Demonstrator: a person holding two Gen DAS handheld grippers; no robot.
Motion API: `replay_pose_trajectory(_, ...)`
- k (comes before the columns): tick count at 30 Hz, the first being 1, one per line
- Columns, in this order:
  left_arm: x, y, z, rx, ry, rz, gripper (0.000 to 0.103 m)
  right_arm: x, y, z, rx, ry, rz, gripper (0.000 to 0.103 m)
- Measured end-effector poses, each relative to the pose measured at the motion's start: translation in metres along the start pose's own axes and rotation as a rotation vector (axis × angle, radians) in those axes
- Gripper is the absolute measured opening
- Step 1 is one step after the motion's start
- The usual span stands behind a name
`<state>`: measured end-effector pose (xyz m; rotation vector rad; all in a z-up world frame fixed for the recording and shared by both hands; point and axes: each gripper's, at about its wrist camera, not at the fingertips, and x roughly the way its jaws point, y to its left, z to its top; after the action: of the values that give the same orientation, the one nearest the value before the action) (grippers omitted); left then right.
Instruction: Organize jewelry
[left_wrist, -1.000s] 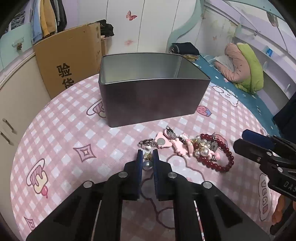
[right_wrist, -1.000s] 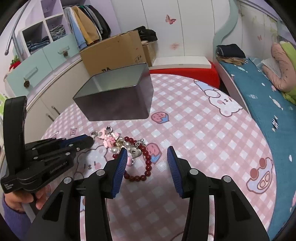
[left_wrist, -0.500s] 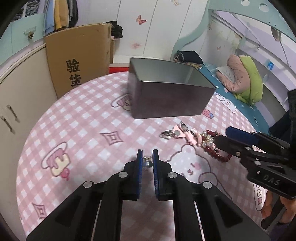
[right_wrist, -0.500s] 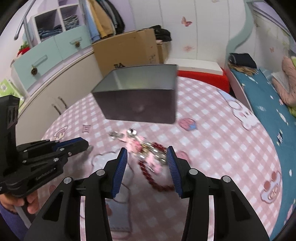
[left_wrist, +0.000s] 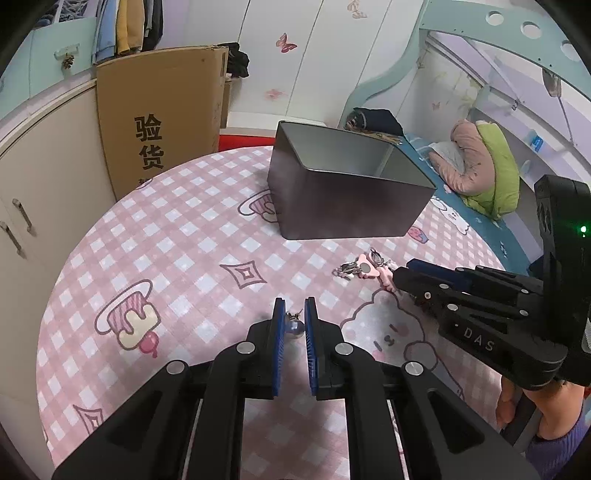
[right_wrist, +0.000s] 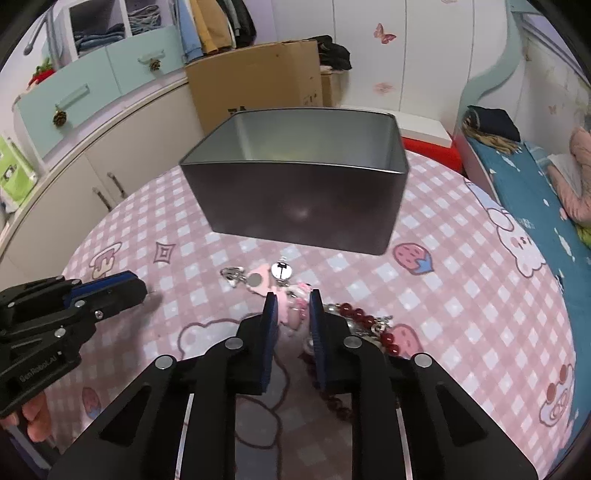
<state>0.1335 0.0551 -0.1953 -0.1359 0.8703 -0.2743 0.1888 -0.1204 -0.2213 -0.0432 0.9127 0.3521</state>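
Your right gripper (right_wrist: 291, 317) has just been closing its jaws, and they now pinch the pink charm (right_wrist: 290, 314) at the near end of the jewelry pile (right_wrist: 332, 314), where a second ago they stood wide above it. That means a second piece is probably secured and ready to go to the tin box (right_wrist: 295, 192).

Your left gripper (left_wrist: 294, 325) has drifted leftward away from the pile, jaws clamped on a small silver bead earring (left_wrist: 294, 326), which hangs just above the desk (left_wrist: 166, 266).

The pile lies on the pink checked cloth just in front of the tin: pink charms, a silver clasp (right_wrist: 232, 275), and a dark red bead bracelet (right_wrist: 369, 325) partly hidden behind your right jaws. Whether the charm is tangled with the bracelet is hard to tell. The tin is open and looks empty.
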Motion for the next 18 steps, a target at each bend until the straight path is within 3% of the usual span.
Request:
replay_pose_trajectory(4, 0.000, -0.001, 0.002, 0.000, -0.004, -0.017, 0.009, -0.001, -0.005, -0.002, 0.008, -0.002, 0.011, 0.009)
replay_pose_trajectory(8, -0.002, -0.005, 0.009, 0.003, -0.012, -0.038, 0.009, -0.008, -0.011, 0.000, 0.026, -0.018, 0.041, 0.008)
replay_pose_trajectory(18, -0.025, -0.024, 0.049, 0.039, -0.078, -0.139, 0.009, -0.067, -0.031, 0.028, 0.079, -0.136, 0.146, 0.008)
